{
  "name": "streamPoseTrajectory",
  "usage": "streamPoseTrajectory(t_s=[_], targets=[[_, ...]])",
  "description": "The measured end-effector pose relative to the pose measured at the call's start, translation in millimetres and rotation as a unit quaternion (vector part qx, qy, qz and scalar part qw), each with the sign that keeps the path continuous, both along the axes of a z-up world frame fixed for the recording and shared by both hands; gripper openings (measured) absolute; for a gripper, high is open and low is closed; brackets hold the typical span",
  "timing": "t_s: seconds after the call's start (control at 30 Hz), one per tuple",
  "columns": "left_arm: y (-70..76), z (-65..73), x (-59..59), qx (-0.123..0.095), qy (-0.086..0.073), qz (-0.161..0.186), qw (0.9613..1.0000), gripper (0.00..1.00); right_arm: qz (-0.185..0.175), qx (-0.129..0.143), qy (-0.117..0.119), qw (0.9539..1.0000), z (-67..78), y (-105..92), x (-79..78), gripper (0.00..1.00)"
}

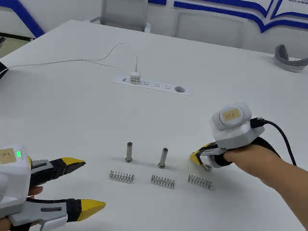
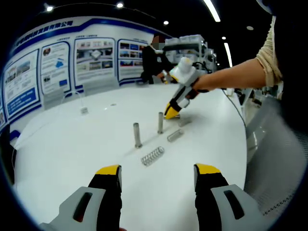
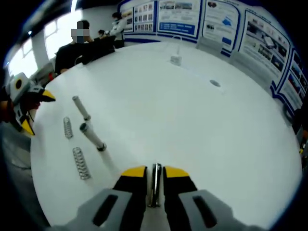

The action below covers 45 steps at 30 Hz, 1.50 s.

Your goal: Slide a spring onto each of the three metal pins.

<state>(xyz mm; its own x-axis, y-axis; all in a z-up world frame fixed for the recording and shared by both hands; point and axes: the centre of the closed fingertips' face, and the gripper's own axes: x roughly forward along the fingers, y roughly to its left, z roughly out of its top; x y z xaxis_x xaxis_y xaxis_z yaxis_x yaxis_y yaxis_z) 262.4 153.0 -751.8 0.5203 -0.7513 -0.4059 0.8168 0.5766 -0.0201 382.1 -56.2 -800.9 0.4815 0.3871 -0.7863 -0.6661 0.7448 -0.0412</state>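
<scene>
The right gripper (image 3: 155,171) has its yellow-tipped fingers (image 3: 134,174) drawn narrow around a metal pin (image 3: 155,187), which lies along the slot between them with its end poking past the tips. In the head view this gripper is low over the white counter (image 1: 72,106), and the held pin's lower end seems to touch or nearly touch the surface; the angle is too poor to say which.

The left gripper (image 2: 158,171) hovers over the near edge of the counter with its fingers (image 2: 109,172) spread wide and nothing between them.

Between the two grippers, the left pin (image 1: 129,151) and the middle pin (image 1: 163,158) stand upright and bare, near each other. Just in front of them three springs lie on their sides in a row, apart from one another: the left spring (image 1: 121,176), the middle spring (image 1: 162,181), and the right spring (image 1: 199,181), which is just beside the right gripper's tips.

Farther back, well apart from the pins, a white power strip (image 1: 151,85) lies flat with a white charger (image 1: 135,76) plugged into it, and the charger's cable (image 1: 72,61) trails off to the left across the counter.
</scene>
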Motion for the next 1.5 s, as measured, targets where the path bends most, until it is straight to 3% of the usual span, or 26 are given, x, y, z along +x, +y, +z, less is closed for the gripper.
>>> streamPoseTrajectory(t_s=[0.67, 0.93, 1.17, 1.33, 1.5], targets=[[1.3, 1.4, -4.7, 0.002, 0.0, 0.012, 0.9999, 0.61, 0.009, -0.004, 0.034, 0.9994, -4.5, 2.7, -1.2, 0.1], [2.4, 2.5, -5.6, -0.002, -0.002, 0.018, 0.9998, 0.61, 0.011, -0.041, 0.054, 0.9976, -5.3, 4.8, -0.8, 0.1], [1.7, 0.5, -5.7, -0.003, -0.001, 0.019, 0.9998, 0.6, 0.013, -0.049, 0.062, 0.9968, -6.0, 3.2, -1.1, 0.1], [0.1, 0.8, -3.6, -0.004, -0.001, 0.016, 0.9999, 0.6, 0.031, -0.07, 0.057, 0.9954, -5.8, 5.0, -1.9, 0.1], [-2.1, 1.1, -1.1, -0.007, -0.001, 0.013, 0.9999, 0.59, 0.022, -0.068, 0.059, 0.9957, -6.0, 3.9, -1.5, 0.1]])
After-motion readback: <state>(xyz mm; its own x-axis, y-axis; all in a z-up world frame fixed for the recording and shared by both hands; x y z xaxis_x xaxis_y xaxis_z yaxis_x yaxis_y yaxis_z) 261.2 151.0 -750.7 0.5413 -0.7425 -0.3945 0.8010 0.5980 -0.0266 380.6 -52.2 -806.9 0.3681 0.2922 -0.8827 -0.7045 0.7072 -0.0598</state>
